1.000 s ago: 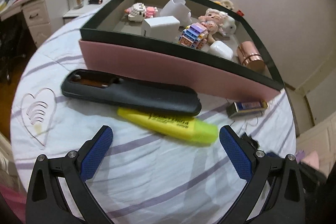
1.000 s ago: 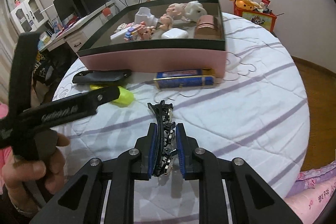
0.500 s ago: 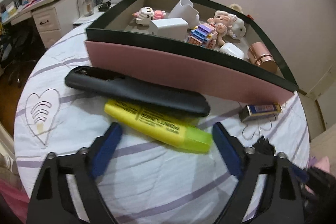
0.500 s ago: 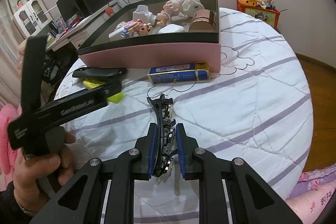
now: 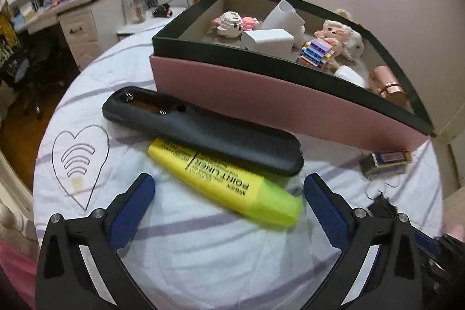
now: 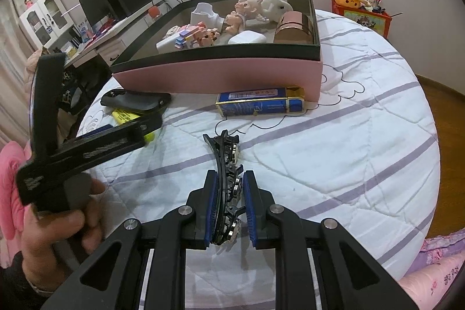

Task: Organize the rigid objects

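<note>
Highlighter [image 5: 223,182], yellow with green cap, lies on the bed sheet [image 5: 203,252] dead ahead of the left tongs [image 5: 229,193], just past the blue pads and inside their span, set at a slant. Jaws are opening, nearly full width, pads clear of it on both sides. Nothing gripped.

Just beyond the highlighter and touching its far edge: black remote [image 5: 200,130], battery bay uncovered. Past that, the pink box [image 5: 290,106] with dark rim; its near wall runs right behind the remote, so little room there. On the near side of the highlighter: bare sheet, plenty of room. Small blue pack [image 5: 386,160] sits ahead-right of the left tongs, by the box corner, well apart from the highlighter.

Right tongs [image 6: 229,208] are clamped on a black hair clip [image 6: 228,170], pads pressing both sides; the clip sticks out forward past the tips over the sheet. Ahead of it the blue pack, long side against the box wall. To the right of these tongs: wide bare sheet out to the bed edge.

Both tongs are pitched steeply down toward the sheet. Left hand [image 6: 55,225] wraps the left tool's handle, seen at the left from the right camera.
</note>
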`<state>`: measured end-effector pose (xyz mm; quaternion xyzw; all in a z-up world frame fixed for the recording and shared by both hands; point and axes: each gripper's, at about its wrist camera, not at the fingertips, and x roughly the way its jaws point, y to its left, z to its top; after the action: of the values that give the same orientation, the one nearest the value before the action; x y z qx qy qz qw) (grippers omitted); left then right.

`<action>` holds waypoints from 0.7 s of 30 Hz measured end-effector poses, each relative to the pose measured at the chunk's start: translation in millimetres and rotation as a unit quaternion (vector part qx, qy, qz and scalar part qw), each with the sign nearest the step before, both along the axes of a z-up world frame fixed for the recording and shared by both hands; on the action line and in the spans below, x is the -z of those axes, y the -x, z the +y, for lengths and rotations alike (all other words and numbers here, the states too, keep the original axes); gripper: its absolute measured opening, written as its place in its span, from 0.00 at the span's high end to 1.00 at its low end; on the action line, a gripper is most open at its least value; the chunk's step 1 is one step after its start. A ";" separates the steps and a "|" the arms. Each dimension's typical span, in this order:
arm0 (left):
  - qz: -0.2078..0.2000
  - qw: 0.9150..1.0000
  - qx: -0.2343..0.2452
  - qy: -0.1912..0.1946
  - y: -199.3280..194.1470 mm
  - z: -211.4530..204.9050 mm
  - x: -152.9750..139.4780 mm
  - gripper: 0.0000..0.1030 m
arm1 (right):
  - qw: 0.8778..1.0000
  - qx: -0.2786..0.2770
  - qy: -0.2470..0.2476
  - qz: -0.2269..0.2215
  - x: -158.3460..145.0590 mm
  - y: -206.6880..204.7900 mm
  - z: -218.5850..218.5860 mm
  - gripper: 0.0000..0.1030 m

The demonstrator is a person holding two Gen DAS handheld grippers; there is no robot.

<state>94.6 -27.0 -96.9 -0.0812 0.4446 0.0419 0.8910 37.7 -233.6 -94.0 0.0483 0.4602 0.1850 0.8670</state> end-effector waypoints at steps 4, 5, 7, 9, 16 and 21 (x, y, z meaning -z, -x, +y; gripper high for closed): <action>-0.012 1.000 0.008 0.013 6.6 10.2 -2.2 0.17 | 1.000 0.000 0.001 0.004 0.7 0.9 1.3 0.82; -0.012 1.000 0.014 0.008 10.3 13.2 -2.7 0.28 | 1.000 0.000 0.001 0.004 0.6 1.0 1.9 0.82; -0.014 1.000 0.027 0.008 18.8 22.3 -3.3 0.43 | 1.000 -0.001 0.001 0.005 0.3 0.9 3.8 0.82; -0.013 0.999 0.042 0.016 26.6 33.4 -4.5 0.53 | 1.000 -0.004 0.002 0.005 -0.2 1.1 6.6 0.82; -0.007 0.997 0.083 -0.001 33.0 42.3 -5.2 0.54 | 1.000 -0.015 0.002 0.004 -2.1 4.8 20.1 0.82; -0.016 0.997 0.073 -0.016 22.9 30.3 -0.7 0.29 | 1.000 -0.010 0.013 0.004 -0.6 4.6 26.6 0.82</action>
<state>71.7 3.3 -96.2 -0.0347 0.4341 -0.0174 0.9000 33.1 -207.0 -93.4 0.0330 0.4669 0.1876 0.8636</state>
